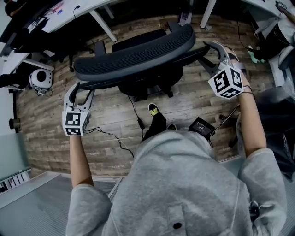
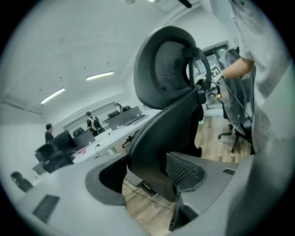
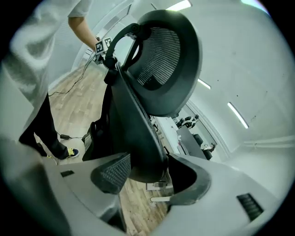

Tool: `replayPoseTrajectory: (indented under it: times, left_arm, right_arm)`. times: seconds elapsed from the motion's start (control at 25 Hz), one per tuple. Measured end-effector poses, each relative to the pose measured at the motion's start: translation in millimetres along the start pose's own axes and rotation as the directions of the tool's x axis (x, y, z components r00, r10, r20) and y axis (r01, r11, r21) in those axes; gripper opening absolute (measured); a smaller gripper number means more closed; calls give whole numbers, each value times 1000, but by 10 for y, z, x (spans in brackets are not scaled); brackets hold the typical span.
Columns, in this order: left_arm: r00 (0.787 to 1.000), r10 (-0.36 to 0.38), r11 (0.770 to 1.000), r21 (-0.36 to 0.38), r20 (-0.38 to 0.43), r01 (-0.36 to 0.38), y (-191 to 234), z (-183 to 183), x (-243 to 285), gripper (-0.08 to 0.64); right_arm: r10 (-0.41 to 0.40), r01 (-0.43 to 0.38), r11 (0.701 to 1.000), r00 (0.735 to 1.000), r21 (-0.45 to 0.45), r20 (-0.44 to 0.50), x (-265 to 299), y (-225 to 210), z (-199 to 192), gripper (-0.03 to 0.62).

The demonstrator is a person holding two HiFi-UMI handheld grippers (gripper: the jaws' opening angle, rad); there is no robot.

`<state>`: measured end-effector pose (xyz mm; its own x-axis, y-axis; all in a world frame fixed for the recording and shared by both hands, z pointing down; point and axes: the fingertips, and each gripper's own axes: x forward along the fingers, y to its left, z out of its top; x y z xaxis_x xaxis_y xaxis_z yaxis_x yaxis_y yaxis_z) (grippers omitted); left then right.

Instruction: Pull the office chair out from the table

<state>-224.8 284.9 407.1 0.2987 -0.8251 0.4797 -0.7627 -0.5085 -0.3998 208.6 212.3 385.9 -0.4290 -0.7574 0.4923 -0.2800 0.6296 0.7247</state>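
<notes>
— Where's the office chair (image 1: 138,57)?
— On the wooden floor (image 1: 46,133), apart from the worktop (image 1: 87,9), backrest toward the person.
— And the grip?
— Left hand-held gripper (image 1: 79,92) and right hand-held gripper (image 1: 215,50) are released, jaws spread around the backrest's edges.

Wood-plank floor (image 1: 46,133) — office chair (image 1: 138,60), black cable (image 1: 134,109) (adapter (image 1: 140,123) at its end), dark box (image 1: 201,126)
</notes>
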Motion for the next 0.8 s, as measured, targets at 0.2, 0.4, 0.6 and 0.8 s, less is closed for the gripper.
replayPoseTrajectory:
  times: [0.2, 0.4, 0.6, 0.8]
  left_arm:
    - [968, 212, 913, -382, 137, -145, -69, 20, -339, 258]
    - [935, 267, 868, -481, 234, -127, -634, 398, -561, 251]
    - [937, 239, 892, -440, 257, -106, -1112, 876, -607, 34]
    - [951, 239, 882, -454, 195, -129, -1373, 1071, -577, 12]
  right_arm:
    - [-159, 149, 970, 986, 190, 42, -431, 58, 106, 242]
    - [-240, 154, 876, 961, 457, 137, -865, 302, 440, 160]
    - [-298, 73, 729, 929, 680, 220, -1184, 346, 655, 63]
    - [-277, -131, 499, 913, 857, 301, -1282, 463, 660, 55]
